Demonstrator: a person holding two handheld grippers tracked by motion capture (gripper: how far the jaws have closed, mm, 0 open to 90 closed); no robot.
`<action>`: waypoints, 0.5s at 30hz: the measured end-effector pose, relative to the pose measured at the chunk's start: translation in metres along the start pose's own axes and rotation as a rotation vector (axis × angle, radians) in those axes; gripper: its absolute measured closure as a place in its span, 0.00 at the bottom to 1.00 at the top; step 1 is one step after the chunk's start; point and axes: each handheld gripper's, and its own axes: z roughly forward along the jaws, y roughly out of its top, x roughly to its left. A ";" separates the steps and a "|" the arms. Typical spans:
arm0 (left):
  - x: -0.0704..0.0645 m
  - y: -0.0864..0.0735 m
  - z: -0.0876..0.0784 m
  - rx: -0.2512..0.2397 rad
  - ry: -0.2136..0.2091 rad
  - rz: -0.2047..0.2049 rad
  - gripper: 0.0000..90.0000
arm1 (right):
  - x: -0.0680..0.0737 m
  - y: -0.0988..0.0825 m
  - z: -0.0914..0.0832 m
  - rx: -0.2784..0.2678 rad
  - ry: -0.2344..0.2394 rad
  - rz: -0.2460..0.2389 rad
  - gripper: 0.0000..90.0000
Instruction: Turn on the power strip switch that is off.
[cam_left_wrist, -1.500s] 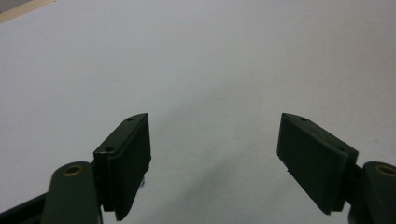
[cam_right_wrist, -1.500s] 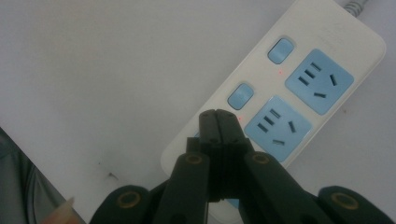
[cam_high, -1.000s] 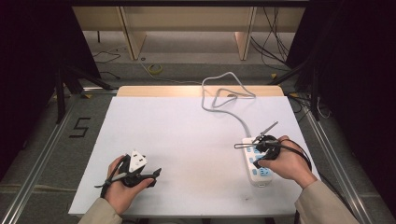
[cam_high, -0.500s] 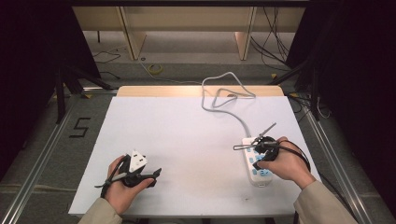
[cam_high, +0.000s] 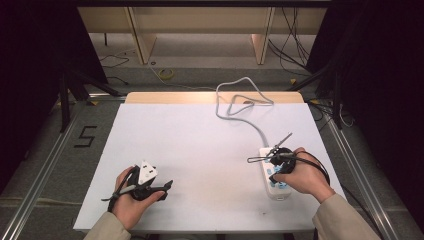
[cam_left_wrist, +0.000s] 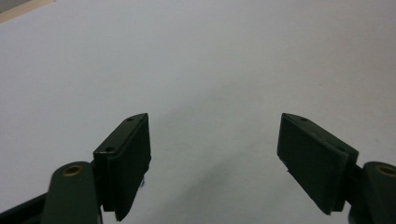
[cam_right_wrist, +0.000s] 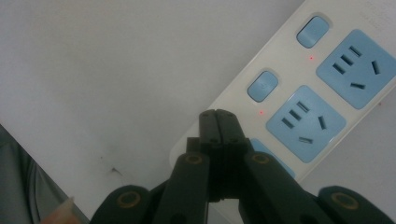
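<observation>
Here, closed right gripper (cam_right_wrist: 217, 122) overhangs power strip (cam_right_wrist: 327, 93).

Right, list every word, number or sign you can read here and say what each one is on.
"5": dark numeral on the floor left of the table, seen in the high view.
Power strip: faint grey print at its top corner in the right gripper view, too blurred to read; a small symbol on one blue switch, not legible.
Nothing else readable.
</observation>
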 end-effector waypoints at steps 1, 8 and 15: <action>0.000 0.000 0.000 0.000 0.000 0.000 0.29 | 0.000 0.000 0.000 -0.002 0.001 -0.005 1.00; 0.000 0.000 0.000 0.000 0.000 0.000 0.29 | 0.001 0.000 0.002 0.007 0.000 -0.002 1.00; 0.000 0.000 0.000 0.001 0.000 0.000 0.29 | 0.001 0.001 0.003 0.010 -0.001 -0.006 1.00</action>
